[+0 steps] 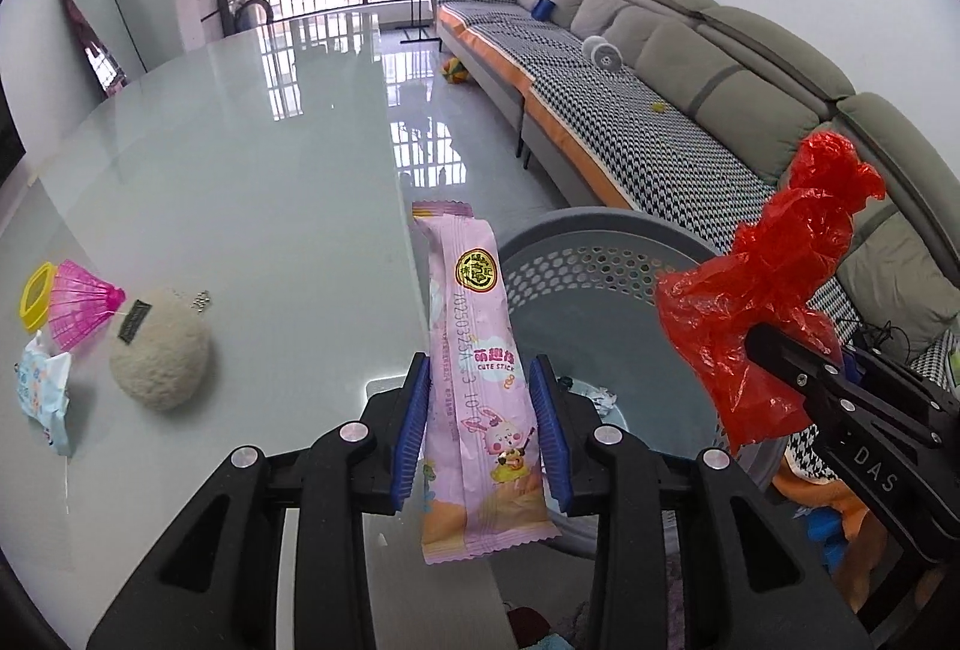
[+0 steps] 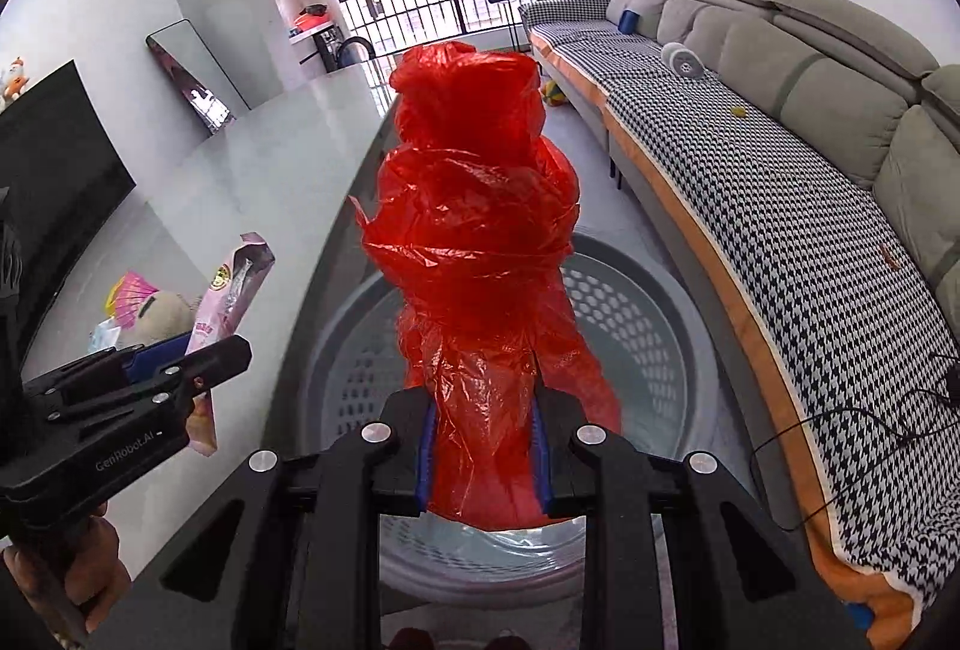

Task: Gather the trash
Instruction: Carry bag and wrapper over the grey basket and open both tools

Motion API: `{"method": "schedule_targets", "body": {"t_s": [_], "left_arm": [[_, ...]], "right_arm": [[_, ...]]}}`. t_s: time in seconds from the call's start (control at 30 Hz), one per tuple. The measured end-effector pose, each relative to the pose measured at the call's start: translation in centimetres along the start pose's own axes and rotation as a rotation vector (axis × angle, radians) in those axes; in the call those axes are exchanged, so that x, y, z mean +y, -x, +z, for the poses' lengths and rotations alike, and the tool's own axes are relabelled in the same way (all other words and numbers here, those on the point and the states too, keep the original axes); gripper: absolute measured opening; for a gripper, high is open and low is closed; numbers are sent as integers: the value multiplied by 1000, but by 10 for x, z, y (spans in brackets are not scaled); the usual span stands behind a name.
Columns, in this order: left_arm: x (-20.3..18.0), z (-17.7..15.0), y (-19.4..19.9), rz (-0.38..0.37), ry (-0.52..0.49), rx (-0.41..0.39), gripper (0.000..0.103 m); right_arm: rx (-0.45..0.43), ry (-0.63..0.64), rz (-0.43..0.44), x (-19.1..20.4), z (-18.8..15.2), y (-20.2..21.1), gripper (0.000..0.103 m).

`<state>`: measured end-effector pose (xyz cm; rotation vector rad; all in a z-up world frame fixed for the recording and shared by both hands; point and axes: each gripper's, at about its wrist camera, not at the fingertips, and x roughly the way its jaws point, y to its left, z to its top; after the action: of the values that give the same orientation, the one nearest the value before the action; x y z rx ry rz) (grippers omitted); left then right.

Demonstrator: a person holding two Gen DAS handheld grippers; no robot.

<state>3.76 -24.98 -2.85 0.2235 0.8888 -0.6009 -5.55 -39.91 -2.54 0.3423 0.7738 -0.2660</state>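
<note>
A long pink snack wrapper (image 1: 474, 380) stands upright between the blue pads of my left gripper (image 1: 480, 368), which is shut on it at the table's right edge. A crumpled red plastic bag (image 2: 474, 230) sticks up from my right gripper (image 2: 483, 401), which is shut on its lower part. Both hang over a round grey perforated basket (image 1: 600, 242) on the floor beside the table. In the left wrist view the right gripper (image 1: 774, 344) and its red bag (image 1: 762, 290) are over the basket's right side. In the right wrist view the left gripper (image 2: 222, 350) holds the wrapper (image 2: 234, 284) at the left.
On the glass table (image 1: 240, 170) lie a pink shuttlecock (image 1: 84, 302), a yellow ring (image 1: 36, 296), a beige round plush (image 1: 159, 356) and a wipes packet (image 1: 42, 392). A scrap of crumpled paper (image 1: 600, 398) lies in the basket. A grey sofa (image 1: 720, 68) runs along the right.
</note>
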Motion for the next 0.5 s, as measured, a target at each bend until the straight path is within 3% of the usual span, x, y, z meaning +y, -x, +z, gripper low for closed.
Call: {"method": "schedule_targets", "body": {"t_s": [0.23,0.33,0.43,0.47,0.5], "left_arm": [[-19,1,-27,-5,-22,40,36],[-24,2,-34,-3,-28,55,46],[-26,2,-33,5,-25,46,63],[-26,1,-33,7,-25,43,63],[-28,2,-33,12,-26,42,63]], "right_arm": [[41,-38,12,-25,-3,-19,24],[50,-45,16,-30,-4,-23,26],[40,-43,12,-34,-5,-23,44],[32,-45,10,-35,-5,-22,51],[28,-48,13,-36,-5,-21,52]]}}
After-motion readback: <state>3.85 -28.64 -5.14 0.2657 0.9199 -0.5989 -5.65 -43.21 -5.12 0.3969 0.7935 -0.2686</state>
